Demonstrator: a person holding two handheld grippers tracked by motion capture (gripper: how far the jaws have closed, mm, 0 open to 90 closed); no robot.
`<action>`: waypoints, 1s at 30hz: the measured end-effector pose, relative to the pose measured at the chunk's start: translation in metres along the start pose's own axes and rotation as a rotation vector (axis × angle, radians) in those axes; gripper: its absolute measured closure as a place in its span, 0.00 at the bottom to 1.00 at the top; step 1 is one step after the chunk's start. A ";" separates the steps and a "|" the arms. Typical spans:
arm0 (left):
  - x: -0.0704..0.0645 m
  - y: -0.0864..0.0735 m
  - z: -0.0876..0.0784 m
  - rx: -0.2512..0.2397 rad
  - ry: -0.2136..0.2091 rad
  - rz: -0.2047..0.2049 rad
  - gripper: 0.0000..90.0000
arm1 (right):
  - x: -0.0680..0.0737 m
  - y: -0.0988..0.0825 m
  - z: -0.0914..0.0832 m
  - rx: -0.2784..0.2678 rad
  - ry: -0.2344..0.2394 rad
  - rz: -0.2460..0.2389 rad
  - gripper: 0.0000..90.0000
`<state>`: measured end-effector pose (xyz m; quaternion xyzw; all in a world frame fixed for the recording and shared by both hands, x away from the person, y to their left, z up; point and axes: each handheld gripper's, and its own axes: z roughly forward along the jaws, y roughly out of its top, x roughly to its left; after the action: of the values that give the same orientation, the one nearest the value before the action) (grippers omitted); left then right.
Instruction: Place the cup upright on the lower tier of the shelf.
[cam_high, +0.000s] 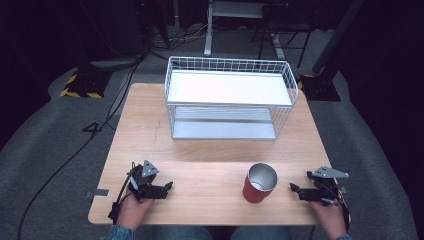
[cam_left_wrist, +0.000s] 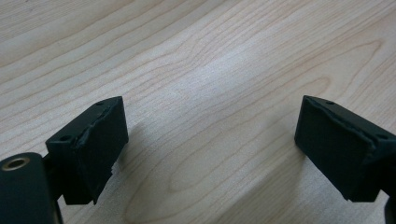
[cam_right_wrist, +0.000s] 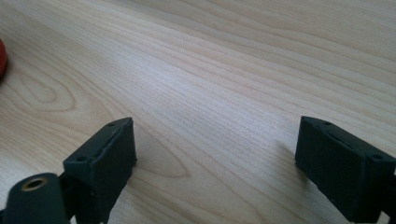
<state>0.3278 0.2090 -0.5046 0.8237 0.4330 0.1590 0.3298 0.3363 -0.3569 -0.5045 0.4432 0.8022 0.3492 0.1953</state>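
Note:
A red cup with a shiny metal inside stands upright near the front of the wooden table, right of centre. My left gripper rests low at the front left, pointing right, jaws wide apart with nothing between them. My right gripper rests at the front right, pointing left toward the cup, a short way from it, also open and empty. A sliver of the red cup shows at the left edge of the right gripper view.
A white wire rack with a flat upper shelf and a lower shelf stands at the back middle of the table. Beyond the table lie grey carpet, cables and dark furniture legs. Bare wood lies between the grippers and the rack.

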 end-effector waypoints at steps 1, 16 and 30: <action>0.000 0.000 0.000 0.001 -0.001 0.000 0.11 | 0.000 0.000 0.000 -0.001 -0.001 -0.003 0.14; 0.001 0.001 0.002 0.008 0.011 -0.009 0.06 | 0.010 0.009 -0.021 -0.072 0.010 -0.019 0.09; 0.001 0.002 0.004 0.015 0.008 0.007 0.02 | 0.040 0.021 -0.043 -0.131 0.062 -0.053 0.05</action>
<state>0.3315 0.2071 -0.5056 0.8271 0.4325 0.1600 0.3213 0.3001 -0.3318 -0.4600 0.3971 0.7947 0.4092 0.2082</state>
